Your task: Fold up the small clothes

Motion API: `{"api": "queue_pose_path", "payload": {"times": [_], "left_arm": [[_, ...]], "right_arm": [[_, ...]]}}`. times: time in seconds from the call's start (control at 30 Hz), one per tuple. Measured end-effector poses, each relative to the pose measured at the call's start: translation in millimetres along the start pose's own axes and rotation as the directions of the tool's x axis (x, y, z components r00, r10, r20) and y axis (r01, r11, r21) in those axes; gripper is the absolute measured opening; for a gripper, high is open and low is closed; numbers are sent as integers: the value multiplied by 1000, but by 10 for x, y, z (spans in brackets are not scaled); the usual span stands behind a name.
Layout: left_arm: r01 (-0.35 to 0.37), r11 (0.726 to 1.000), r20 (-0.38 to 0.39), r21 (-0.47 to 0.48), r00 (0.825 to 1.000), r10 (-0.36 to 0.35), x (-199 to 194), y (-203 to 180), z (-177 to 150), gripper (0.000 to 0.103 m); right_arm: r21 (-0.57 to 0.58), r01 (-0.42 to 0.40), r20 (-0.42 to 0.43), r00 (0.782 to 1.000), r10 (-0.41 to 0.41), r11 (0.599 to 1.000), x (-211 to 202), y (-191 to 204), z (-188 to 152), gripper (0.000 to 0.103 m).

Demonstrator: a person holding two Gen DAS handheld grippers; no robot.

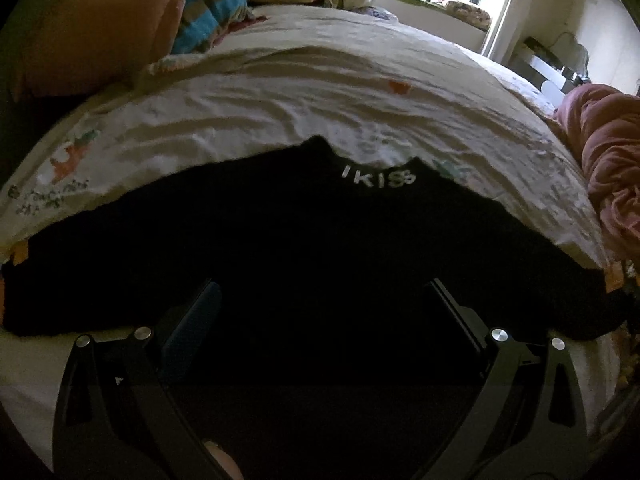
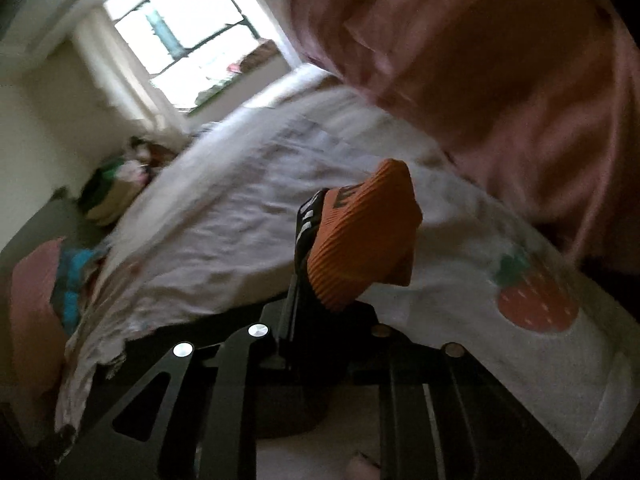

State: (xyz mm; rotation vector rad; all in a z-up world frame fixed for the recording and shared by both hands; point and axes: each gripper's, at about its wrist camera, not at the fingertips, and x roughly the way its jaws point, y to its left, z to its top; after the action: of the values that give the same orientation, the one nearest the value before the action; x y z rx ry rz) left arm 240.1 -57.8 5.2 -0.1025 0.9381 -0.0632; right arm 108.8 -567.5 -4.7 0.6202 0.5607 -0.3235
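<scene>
The right gripper (image 2: 320,264) has its fingers pinched on the orange cuff (image 2: 360,236) of the black garment (image 1: 320,248) spread on the bed (image 1: 280,92), the left gripper (image 1: 320,312) gaping empty above it, so the thin cuff may slip free.

I see the bed (image 1: 304,92) under a rumpled white sheet (image 1: 248,120) printed with strawberries, and lying directly on it are a black garment (image 1: 304,240) spread flat near me, a bunched pink blanket (image 1: 608,160) at the right edge, and stacked pillows (image 1: 200,16) far left.
</scene>
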Motion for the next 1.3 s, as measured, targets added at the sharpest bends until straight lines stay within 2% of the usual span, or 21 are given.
{"api": "queue_pose_path", "payload": {"times": [0.3,0.47,0.6,0.73,0.87,1.07,1.3], "left_arm": [[-24,1000,50,2,998,24,-305,64,179,94],[9,1000,62,-24,998,-7,-410,171,223,94],[86,994,43,-73,996,-83,-408,296,232,94],[154,979,28,-134,988,-152,-360,436,218,94],[184,967,28,-176,983,-182,-341,570,210,94],[269,923,16,-276,961,-276,-226,840,188,94],[312,888,12,-339,945,-327,-96,1061,142,94]], "right_arm": [[-159,-181,-9,983,182,971,-287,901,75,15],[-230,-256,-43,967,253,939,-368,1369,-38,15],[-284,-285,-74,958,276,915,-345,1726,-203,15],[-341,-313,-115,950,291,887,-305,2060,-390,15],[-406,-323,-152,946,286,855,-237,2396,-656,15],[-456,-342,-230,937,262,822,10,2752,-1094,15],[-559,-328,-263,941,212,762,234,3115,-1620,15]]}}
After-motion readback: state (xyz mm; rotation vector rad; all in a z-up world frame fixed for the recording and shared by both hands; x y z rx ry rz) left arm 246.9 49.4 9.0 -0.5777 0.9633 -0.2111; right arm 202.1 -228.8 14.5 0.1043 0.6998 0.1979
